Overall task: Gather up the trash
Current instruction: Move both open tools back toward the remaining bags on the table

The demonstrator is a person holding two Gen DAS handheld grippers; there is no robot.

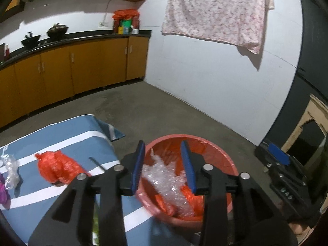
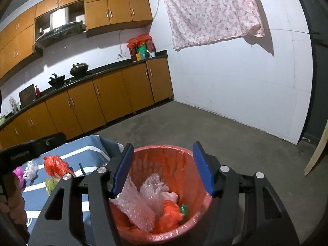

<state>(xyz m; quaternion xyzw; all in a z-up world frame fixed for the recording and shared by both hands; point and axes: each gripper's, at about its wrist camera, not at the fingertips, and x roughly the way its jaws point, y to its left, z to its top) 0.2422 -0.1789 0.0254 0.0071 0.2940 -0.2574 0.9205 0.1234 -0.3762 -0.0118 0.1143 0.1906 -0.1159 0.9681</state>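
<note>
My left gripper (image 1: 162, 143) hangs open over a red bin (image 1: 217, 147) lined with a red bag. Blurred clear bubble wrap (image 1: 164, 184) lies loose below its blue pads, inside the bin. My right gripper (image 2: 163, 145) is open above the same bin (image 2: 180, 164), which holds bubble wrap (image 2: 139, 203), an orange-red bag (image 2: 168, 215) and a small green scrap (image 2: 183, 208). On the blue striped table (image 1: 71, 135) to the left lie an orange-red plastic bag (image 1: 55, 170), a clear plastic wad (image 1: 10, 168) and a purple piece (image 1: 3, 192).
A thin black stick (image 1: 98, 164) lies on the table near the bin. Orange cabinets (image 2: 102, 102) with a dark counter run along the left wall. A floral cloth (image 2: 211, 10) hangs on the white wall. Bare concrete floor (image 2: 205, 127) stretches beyond the bin.
</note>
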